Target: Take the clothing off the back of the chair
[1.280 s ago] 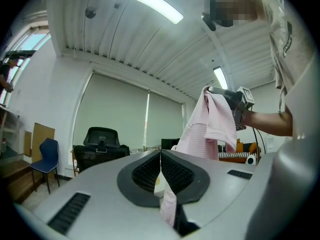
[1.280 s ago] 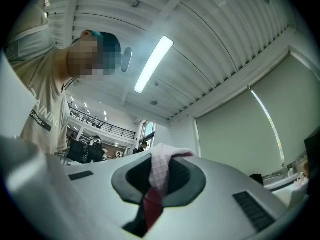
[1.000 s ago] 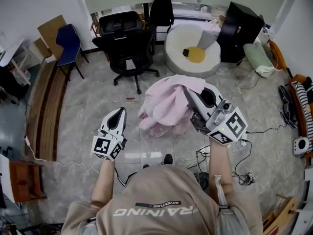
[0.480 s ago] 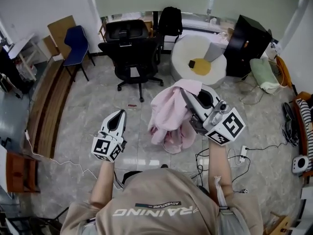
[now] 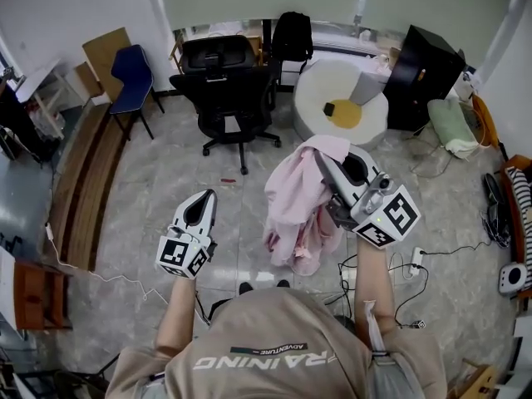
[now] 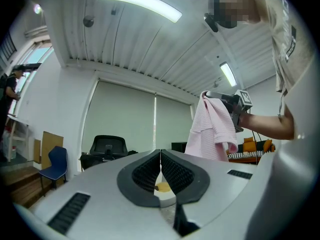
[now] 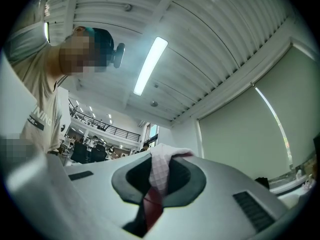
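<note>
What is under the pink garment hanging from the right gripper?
Only the grey tiled floor shows below the pink garment, which hangs from the shut right gripper. The floor patch directly beneath it is covered by the cloth.

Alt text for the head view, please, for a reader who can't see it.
Seen from above, the right tool is shut on a pink garment that hangs free above the tiled floor. The left tool is shut and empty beside it; a black office chair stands farther off.
</note>
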The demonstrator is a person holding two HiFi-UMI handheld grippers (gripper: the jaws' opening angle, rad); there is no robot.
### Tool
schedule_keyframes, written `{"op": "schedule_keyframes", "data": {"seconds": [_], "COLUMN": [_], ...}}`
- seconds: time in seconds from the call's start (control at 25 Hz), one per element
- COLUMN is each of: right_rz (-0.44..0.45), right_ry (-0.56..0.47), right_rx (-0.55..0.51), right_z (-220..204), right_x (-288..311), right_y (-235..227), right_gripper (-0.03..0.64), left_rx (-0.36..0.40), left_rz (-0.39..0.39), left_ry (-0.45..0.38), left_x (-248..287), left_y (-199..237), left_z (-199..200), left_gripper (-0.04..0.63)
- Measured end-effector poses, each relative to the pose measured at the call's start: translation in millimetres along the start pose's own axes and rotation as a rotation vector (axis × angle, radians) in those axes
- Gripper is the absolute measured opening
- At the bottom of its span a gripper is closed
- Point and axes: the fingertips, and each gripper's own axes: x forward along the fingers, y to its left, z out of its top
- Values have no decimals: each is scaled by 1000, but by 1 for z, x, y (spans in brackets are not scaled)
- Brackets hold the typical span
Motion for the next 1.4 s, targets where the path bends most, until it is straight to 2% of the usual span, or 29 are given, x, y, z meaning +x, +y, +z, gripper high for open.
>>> {"op": "schedule_keyframes", "data": {"seconds": [0.4, 0.8, 1.4], "right_rz": [-50, -44, -44], "right_ry": [-13, 23, 39], "right_rx": [13, 16, 2], "right_z": [-6, -23, -25], "right_x": [11, 28, 37], "right_y": [-1, 6, 1], "right_gripper": [43, 43, 43], "left_rx": [-8, -18, -33], "left_rz": [-29, -34, -18], "left_ry": [-4, -15, -11], "left_x": [4, 10, 10], "left_y": [25, 42, 52], "left_z": [5, 6, -2], "left_gripper": [17, 15, 15]}}
